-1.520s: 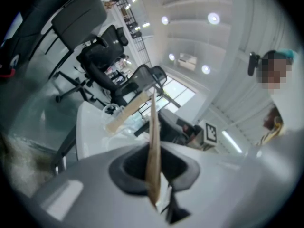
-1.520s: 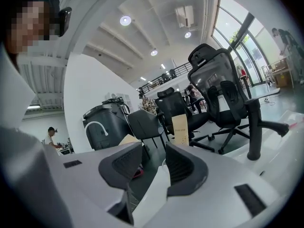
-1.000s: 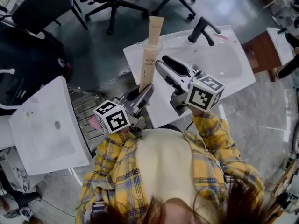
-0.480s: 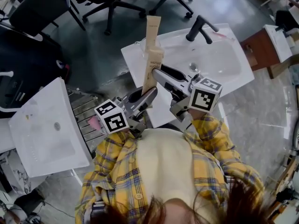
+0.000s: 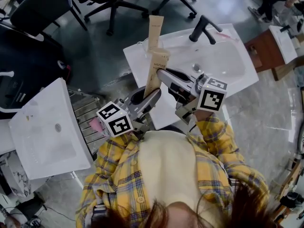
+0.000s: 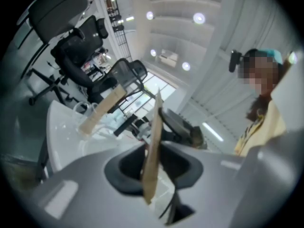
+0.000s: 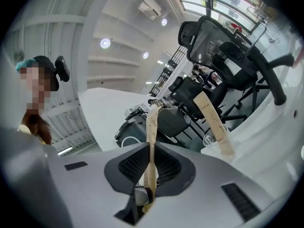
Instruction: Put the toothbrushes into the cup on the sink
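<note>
A toothbrush in a long brown paper packet (image 5: 155,72) stands upright between both grippers, in front of the white sink (image 5: 237,75). My right gripper (image 5: 163,74) is closing, and its pads press the packet (image 7: 152,141) from both sides. My left gripper (image 5: 152,94) sits lower on the same packet (image 6: 153,146). Its jaws are opening, and a gap shows beside the packet. A second packeted toothbrush (image 5: 156,28) leans in the clear cup (image 5: 151,45) on the sink's left corner. That cup is also in the right gripper view (image 7: 214,142) and the left gripper view (image 6: 88,109).
A black faucet (image 5: 205,29) rises at the back of the sink. Another white basin (image 5: 47,127) lies to the left, with a wire rack (image 5: 88,110) beside it. Office chairs (image 5: 114,4) stand beyond, and a brown cabinet (image 5: 267,51) is at the right.
My right gripper has swung left onto the packet and shut on it. My left gripper's jaws have loosened around the packet's lower end. The packet stays about where it was.
</note>
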A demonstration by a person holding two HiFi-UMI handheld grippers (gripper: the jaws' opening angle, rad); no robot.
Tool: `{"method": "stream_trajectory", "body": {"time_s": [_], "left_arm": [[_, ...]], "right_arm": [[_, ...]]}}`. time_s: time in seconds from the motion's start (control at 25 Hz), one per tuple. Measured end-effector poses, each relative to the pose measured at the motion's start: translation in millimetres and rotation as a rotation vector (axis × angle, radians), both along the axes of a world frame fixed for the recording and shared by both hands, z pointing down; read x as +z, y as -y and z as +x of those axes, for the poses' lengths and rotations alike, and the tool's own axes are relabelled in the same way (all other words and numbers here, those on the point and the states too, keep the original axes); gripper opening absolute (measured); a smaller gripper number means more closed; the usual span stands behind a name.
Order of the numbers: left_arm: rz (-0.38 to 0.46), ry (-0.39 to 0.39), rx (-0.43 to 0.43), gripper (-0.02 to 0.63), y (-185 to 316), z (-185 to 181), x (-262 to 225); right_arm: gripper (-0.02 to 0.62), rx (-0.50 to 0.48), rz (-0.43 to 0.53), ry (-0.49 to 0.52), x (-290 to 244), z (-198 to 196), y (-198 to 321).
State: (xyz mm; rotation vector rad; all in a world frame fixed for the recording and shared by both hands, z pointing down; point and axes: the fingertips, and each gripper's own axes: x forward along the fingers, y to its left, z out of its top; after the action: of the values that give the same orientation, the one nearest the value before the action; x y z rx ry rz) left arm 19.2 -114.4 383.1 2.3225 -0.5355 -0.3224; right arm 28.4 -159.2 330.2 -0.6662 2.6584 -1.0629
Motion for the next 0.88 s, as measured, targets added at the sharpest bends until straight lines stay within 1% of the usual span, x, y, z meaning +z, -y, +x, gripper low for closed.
{"method": "stream_trajectory", "body": {"time_s": [0.08, 0.16, 0.24, 0.48, 0.64, 0.76, 0.88], "left_arm": [[0.034, 0.058, -0.033, 0.101, 3, -2, 2], [0.078, 0.132, -0.068, 0.12, 6, -4, 4], [0.123, 0.204, -0.096, 0.121, 8, -6, 4], [0.235, 0.377, -0.182, 0.147, 17, -16, -1], [0.278, 0.455, -0.227, 0.156, 21, -24, -2], [0.304, 0.52, -0.273, 0.158, 26, -31, -3], [0.293, 0.56, -0.301, 0.158, 30, -37, 0]], "right_arm": [[0.035, 0.003, 0.023, -0.018, -3, 0, 2], [0.034, 0.012, 0.048, -0.039, -7, 0, 4], [0.034, 0.023, 0.07, -0.053, -10, 1, 8], [0.034, 0.052, 0.144, -0.096, -24, 2, 15], [0.034, 0.077, 0.188, -0.11, -30, 2, 17], [0.032, 0.107, 0.238, -0.125, -40, 7, 22], [0.032, 0.146, 0.303, -0.145, -54, 15, 32]]}}
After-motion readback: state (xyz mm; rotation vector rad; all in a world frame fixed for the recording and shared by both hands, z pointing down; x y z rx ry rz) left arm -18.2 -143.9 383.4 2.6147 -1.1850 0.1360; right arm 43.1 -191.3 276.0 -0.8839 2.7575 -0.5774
